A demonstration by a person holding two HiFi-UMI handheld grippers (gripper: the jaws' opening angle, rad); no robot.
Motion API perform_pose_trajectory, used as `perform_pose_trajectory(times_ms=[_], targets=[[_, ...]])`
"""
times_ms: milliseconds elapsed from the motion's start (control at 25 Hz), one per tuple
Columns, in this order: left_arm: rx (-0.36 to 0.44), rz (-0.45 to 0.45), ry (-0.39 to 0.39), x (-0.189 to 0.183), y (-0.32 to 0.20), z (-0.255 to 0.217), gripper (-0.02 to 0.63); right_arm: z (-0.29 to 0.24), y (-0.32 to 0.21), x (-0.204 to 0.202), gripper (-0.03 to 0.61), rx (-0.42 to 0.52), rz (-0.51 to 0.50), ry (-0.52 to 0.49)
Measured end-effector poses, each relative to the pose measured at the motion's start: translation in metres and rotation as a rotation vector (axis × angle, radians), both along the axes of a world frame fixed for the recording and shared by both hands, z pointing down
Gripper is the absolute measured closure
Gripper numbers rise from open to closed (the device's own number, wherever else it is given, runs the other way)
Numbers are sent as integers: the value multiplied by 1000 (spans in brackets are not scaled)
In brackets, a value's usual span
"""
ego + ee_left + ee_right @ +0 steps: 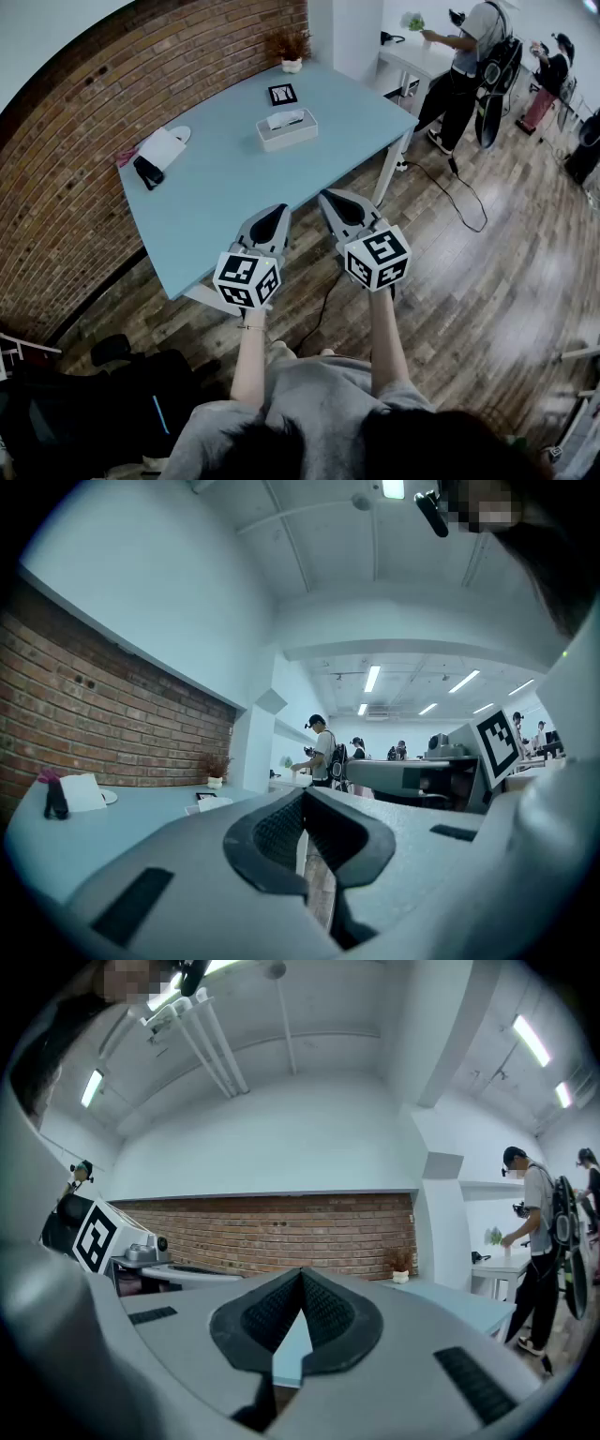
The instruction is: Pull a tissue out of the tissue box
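Note:
A white tissue box [287,130] sits on the far half of the light blue table [216,202], with a tissue [284,118] sticking up from its slot. Both grippers hover at the table's near edge, well short of the box. My left gripper [279,209] points toward it with jaws closed tip to tip and nothing between them. My right gripper [326,196] is beside it, just off the table's edge, also shut and empty. In the left gripper view the jaws [302,795] meet. In the right gripper view the jaws [302,1273] meet too.
On the table are a black-and-white marker card [282,94], a potted plant [292,49], a white pouch [161,147] and a black object [148,172]. A brick wall [56,178] runs along the left. People [469,56] stand by a white table at back right. A cable [450,187] lies on the wooden floor.

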State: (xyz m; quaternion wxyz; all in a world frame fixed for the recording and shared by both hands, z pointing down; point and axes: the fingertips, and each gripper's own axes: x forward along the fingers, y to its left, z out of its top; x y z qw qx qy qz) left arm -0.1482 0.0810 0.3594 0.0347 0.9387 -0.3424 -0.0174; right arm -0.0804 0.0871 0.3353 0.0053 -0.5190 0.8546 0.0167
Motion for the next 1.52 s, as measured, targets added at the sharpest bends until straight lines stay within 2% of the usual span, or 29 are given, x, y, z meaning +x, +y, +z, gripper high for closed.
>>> perform_pose_trajectory(times_ms=[920, 1160, 1360, 1520], targets=[[-33, -16, -13, 17, 9, 10, 611, 9, 1, 18, 580, -17, -24, -7], [-51, -29, -28, 16, -6, 18, 611, 18, -18, 16, 580, -37, -47, -36], [-67, -31, -24, 18, -39, 26, 611, 25, -47, 17, 580, -43, -61, -42], [-75, 1, -32, 33, -64, 29, 611, 32, -72, 28, 580, -58, -41, -56]])
